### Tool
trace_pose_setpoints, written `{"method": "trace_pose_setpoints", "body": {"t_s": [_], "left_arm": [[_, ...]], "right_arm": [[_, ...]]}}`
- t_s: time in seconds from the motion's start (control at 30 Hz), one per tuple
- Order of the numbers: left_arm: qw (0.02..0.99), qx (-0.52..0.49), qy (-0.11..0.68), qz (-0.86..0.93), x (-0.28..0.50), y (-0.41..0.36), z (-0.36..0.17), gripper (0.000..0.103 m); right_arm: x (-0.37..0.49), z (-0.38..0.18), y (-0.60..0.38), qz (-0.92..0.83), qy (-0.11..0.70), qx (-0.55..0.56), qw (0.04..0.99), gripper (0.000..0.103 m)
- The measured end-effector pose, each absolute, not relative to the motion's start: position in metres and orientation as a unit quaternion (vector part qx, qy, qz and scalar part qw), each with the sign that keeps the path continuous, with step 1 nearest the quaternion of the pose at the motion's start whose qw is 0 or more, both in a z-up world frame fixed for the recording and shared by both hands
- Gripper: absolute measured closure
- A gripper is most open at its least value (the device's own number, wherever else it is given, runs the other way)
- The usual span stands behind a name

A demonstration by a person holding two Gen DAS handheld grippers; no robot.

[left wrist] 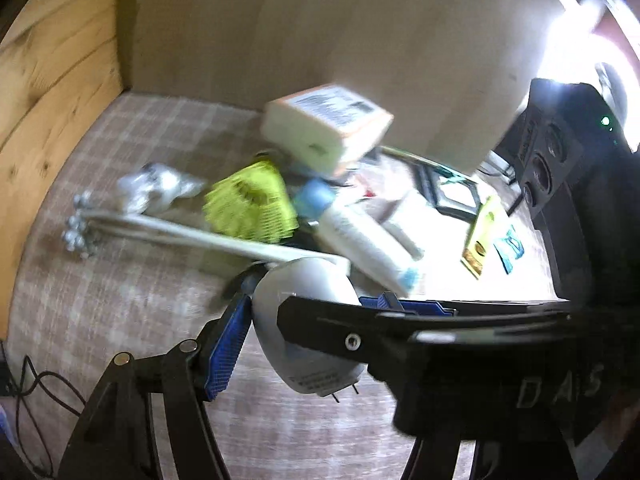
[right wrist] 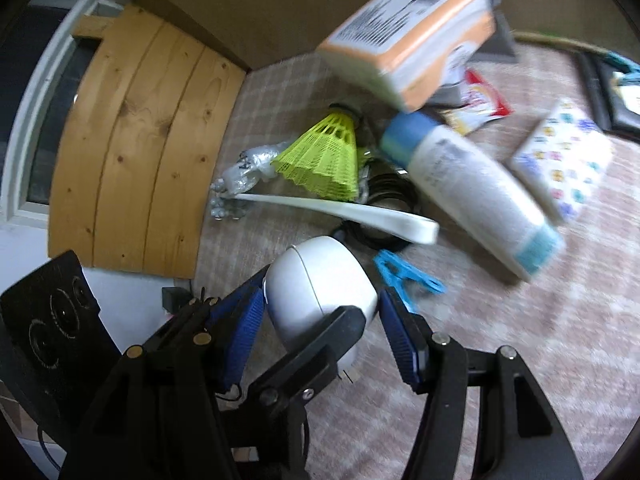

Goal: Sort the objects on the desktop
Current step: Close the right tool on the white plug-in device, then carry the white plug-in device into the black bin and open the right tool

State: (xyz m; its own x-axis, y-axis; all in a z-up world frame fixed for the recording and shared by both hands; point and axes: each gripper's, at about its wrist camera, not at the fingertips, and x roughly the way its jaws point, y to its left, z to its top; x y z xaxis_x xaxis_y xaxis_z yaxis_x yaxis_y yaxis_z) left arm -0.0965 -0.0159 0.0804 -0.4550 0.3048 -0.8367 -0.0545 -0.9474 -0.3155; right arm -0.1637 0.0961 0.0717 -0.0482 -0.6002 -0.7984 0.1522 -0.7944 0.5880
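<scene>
A white egg-shaped plug-in device with metal prongs sits between the blue pads of my left gripper, which is shut on it. In the right wrist view the same device lies between my right gripper's blue fingers, which stand a little apart from it, open. Behind lie a yellow shuttlecock, a white massage stick with metal balls, a white bottle with blue cap and an orange-edged white box.
The desk has a checked pink cloth. A blue clothes peg, a patterned tissue pack, a black cable coil, a black picture frame and yellow card lie around. A wooden panel stands left; a cardboard wall behind.
</scene>
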Motion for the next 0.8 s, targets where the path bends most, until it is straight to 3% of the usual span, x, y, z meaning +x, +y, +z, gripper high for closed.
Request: {"method": "trace_pose_setpoints", "body": {"t_s": [0.3, 0.8], "left_arm": [[0.198, -0.501, -0.073, 0.839, -0.086, 0.069, 0.108, 0.041], [0.390, -0.499, 0.057, 0.772, -0.028, 0.299, 0.127, 0.041]], "right_arm": [[-0.131, 0.100, 0.194, -0.738, -0.233, 0.597, 0.209, 0.044], [-0.021, 0.115, 0.420, -0.773, -0.336, 0.537, 0.042, 0.044]]}}
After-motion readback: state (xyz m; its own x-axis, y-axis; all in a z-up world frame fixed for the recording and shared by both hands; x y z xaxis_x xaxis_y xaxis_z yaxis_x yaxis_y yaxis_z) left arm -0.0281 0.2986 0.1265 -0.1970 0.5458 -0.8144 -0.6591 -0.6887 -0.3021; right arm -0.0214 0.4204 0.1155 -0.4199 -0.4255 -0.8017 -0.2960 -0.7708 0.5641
